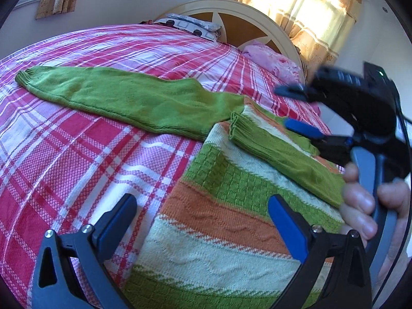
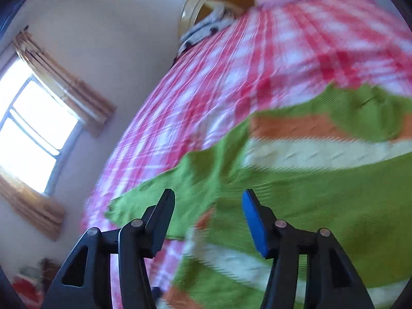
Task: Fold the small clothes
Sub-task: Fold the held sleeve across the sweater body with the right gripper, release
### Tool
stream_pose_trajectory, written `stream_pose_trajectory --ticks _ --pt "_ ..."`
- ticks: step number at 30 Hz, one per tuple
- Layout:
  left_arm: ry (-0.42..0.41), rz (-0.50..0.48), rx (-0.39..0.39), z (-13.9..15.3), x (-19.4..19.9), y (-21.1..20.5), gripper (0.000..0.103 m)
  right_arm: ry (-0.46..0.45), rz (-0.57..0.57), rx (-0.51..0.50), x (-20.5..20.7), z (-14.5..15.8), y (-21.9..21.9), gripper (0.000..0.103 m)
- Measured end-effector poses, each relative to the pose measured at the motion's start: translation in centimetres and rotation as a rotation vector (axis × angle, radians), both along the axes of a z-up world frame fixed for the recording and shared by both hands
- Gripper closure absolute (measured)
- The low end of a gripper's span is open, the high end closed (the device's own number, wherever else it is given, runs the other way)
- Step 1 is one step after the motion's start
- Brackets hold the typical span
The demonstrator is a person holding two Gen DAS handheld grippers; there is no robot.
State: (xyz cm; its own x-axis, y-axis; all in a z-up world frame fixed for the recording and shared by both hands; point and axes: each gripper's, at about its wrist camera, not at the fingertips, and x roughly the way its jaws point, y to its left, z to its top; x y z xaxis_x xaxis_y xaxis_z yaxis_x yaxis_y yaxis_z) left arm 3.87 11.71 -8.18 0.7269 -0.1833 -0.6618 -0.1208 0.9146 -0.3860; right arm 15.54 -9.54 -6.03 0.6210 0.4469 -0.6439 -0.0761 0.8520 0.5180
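Observation:
A small knitted sweater with green, orange and cream stripes lies on the bed. One green sleeve stretches out to the left over the bedspread. The other green sleeve is folded across the body. My left gripper is open and empty above the sweater's lower body. My right gripper shows blurred at the right in the left wrist view, open above the folded sleeve. In the right wrist view the right gripper is open and empty over the blurred sweater.
The bed has a pink, red and white plaid bedspread. A pink pillow and a patterned pillow lie by the cream headboard. Curtained windows are on the walls.

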Motion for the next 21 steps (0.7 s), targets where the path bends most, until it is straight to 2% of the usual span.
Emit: stream_pose_trajectory --ticks 5,8,9,14,16,18,21 --pt "0.005 0.0 0.002 -0.1 0.3 0.1 0.0 0.016 -0.007 -0.248 -2.0 -1.3 -0.7 0.058" --pt "0.01 -0.001 0.009 -0.1 0.5 0.0 0.0 0.042 -0.021 -0.317 -2.6 -3.7 -1.1 0.058" --pt "0.015 -0.002 0.011 -0.2 0.6 -0.1 0.0 0.009 -0.031 -0.34 -3.0 -4.5 -1.2 0.058" --pt "0.029 -0.002 0.031 -0.3 0.9 -0.3 0.0 -0.032 -0.034 -0.485 -3.2 -5.2 0.3 0.056" --pt "0.033 -0.002 0.042 -0.4 1.0 -0.4 0.0 -0.036 -0.035 -0.51 -3.1 -5.1 0.6 0.056" --pt "0.033 -0.002 0.046 -0.4 1.0 -0.4 0.0 -0.038 -0.061 -0.479 -3.5 -4.4 -0.1 0.056" --pt "0.03 -0.002 0.04 -0.4 0.8 -0.2 0.0 -0.113 -0.183 -0.439 -5.5 -1.9 -2.6 0.056"
